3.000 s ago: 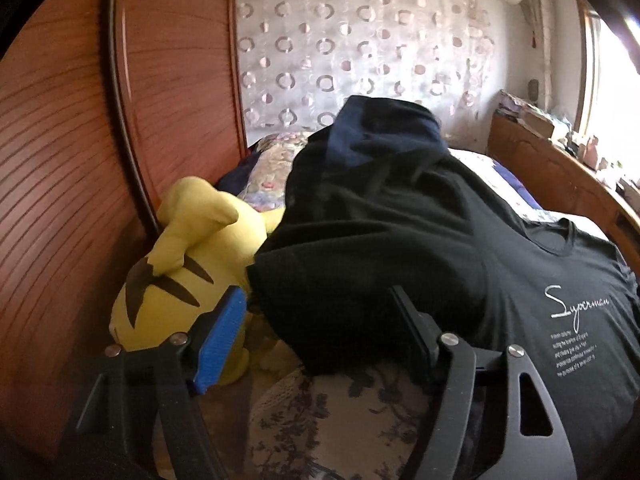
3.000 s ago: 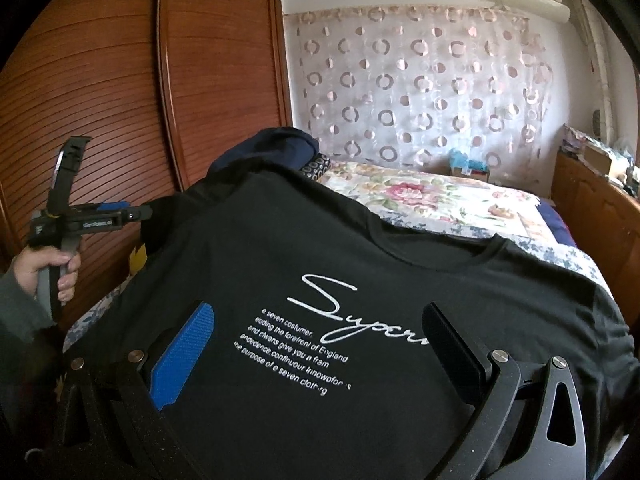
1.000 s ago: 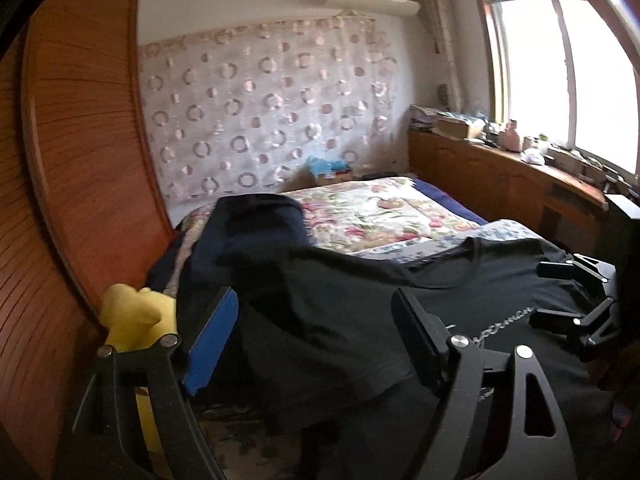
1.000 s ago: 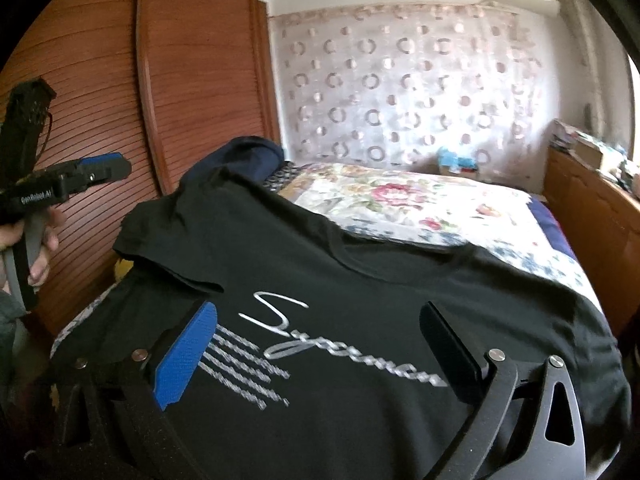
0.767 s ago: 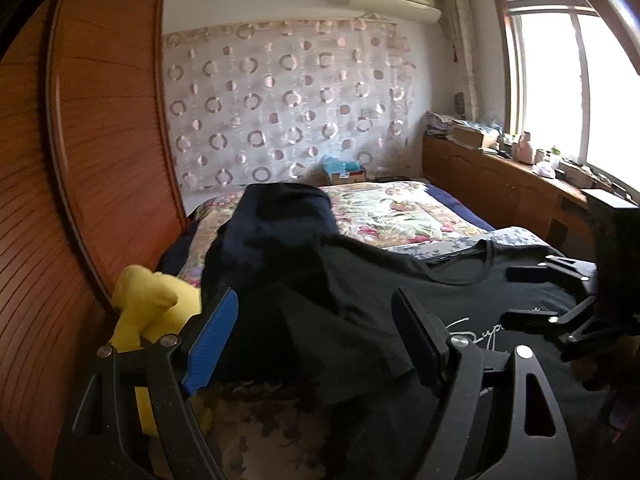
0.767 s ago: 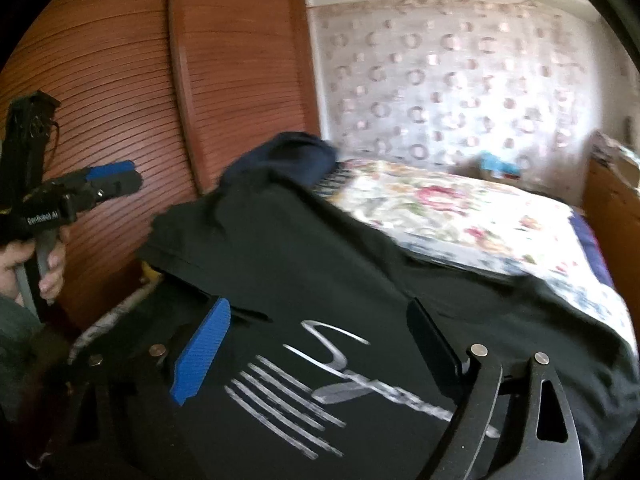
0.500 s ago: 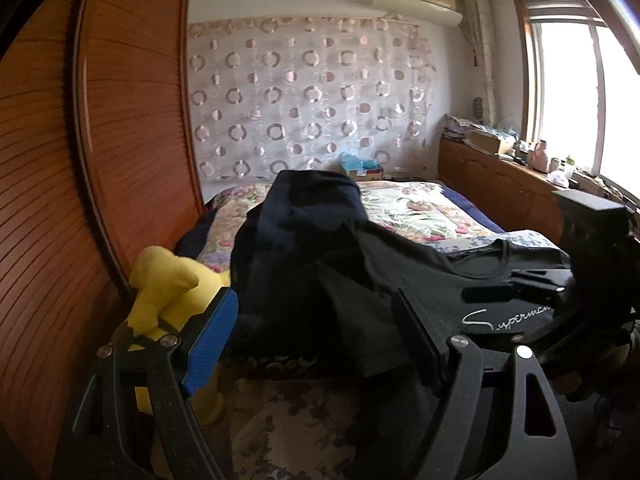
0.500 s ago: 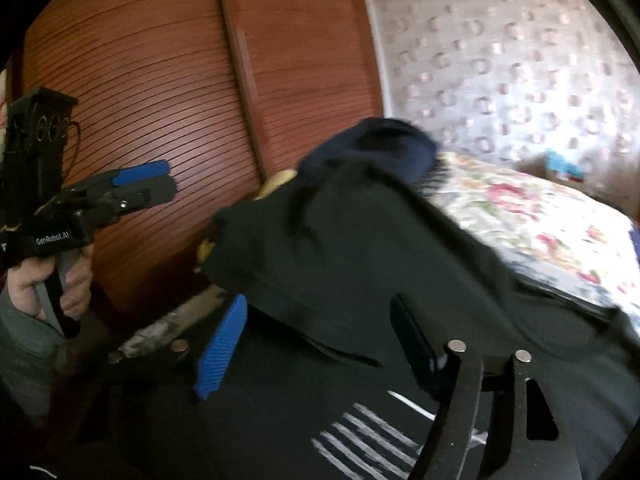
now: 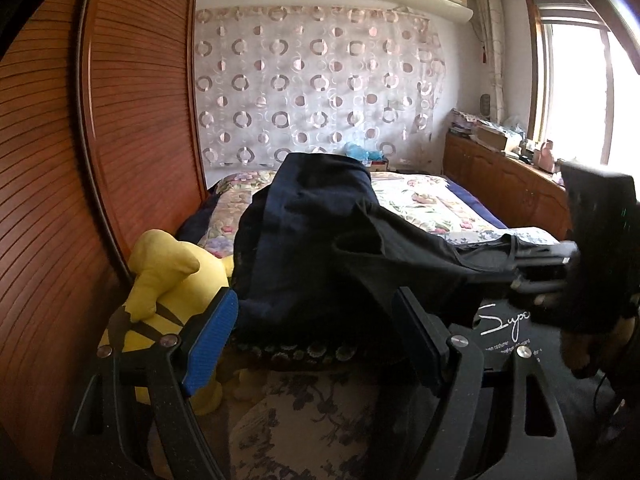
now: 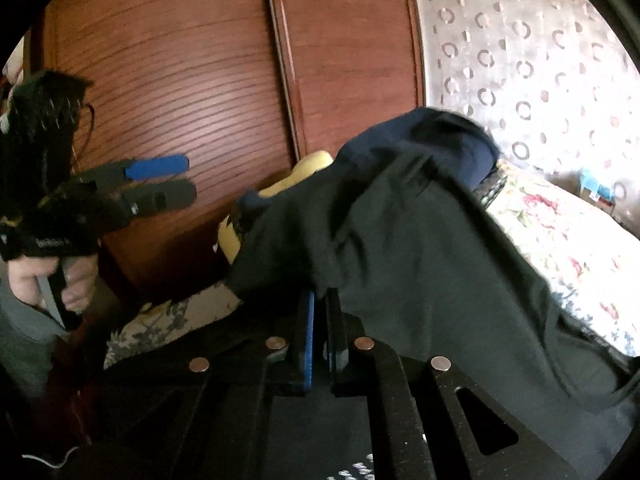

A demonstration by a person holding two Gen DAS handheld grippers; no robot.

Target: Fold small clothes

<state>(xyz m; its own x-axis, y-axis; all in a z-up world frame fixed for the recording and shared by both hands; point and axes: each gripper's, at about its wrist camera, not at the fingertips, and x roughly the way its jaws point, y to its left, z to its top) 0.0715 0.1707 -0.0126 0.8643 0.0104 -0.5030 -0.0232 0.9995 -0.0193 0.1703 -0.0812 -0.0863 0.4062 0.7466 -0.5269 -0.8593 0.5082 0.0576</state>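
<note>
Since a second ago my right gripper [image 10: 320,304] has swung toward the left edge of the bed [image 10: 568,240] and snapped shut; in its view the jaws are pressed together, pinching the sleeve hem of the black T-shirt [image 10: 420,248]. That gives me a hold for the first fold. In the left view, my left gripper [image 9: 316,340] hangs with jaws spread and empty over the shirt's [image 9: 400,264] near left corner, beside a yellow plush toy [image 9: 160,280].
</note>
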